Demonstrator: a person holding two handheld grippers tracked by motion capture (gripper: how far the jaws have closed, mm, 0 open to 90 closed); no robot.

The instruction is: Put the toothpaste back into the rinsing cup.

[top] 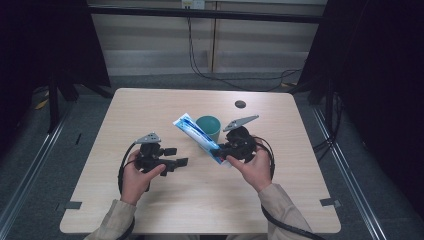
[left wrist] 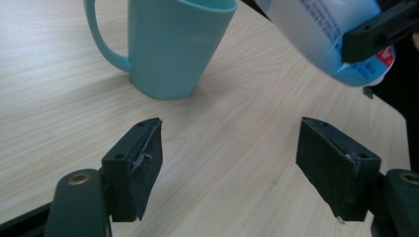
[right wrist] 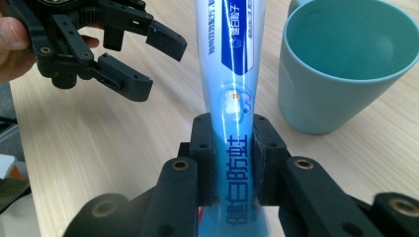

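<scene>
1. Gripping the toothpaste tube (right wrist: 232,98) near its cap end, with the right hand-held gripper (top: 223,149) pinched onto it, jaws pressed against both sides of the tube, as seen in the right gripper view.
2. Held by the right hand (top: 255,167) from the near right of the worktop (top: 150,105), palm turned inward, forearm in a tan sleeve (top: 282,210) coming in from the bottom edge.
3. Poised just left of the tube: the left hand-held gripper (top: 176,156), jaws spread wide with bare worktop between them, touching nothing.
4. Wrapped around that tool from below: the left hand (top: 134,175), wrist roughly level, jaws pointing right toward the tube and the mug (top: 208,126).
5. Slanting from the right jaws up and away to the left in the high view, the tube's flat crimped end lying just left of the mug and close to its rim.
6. Looks white with blue bands and blue printed characters, a glossy highlight running along its length; a patch of red near the gripped end in the left gripper view.
7. Standing upright near the middle of the worktop: the teal mug, hollow inside, handle visible in the left gripper view.
8. Cannot tell whether tube and mug touch.
</scene>
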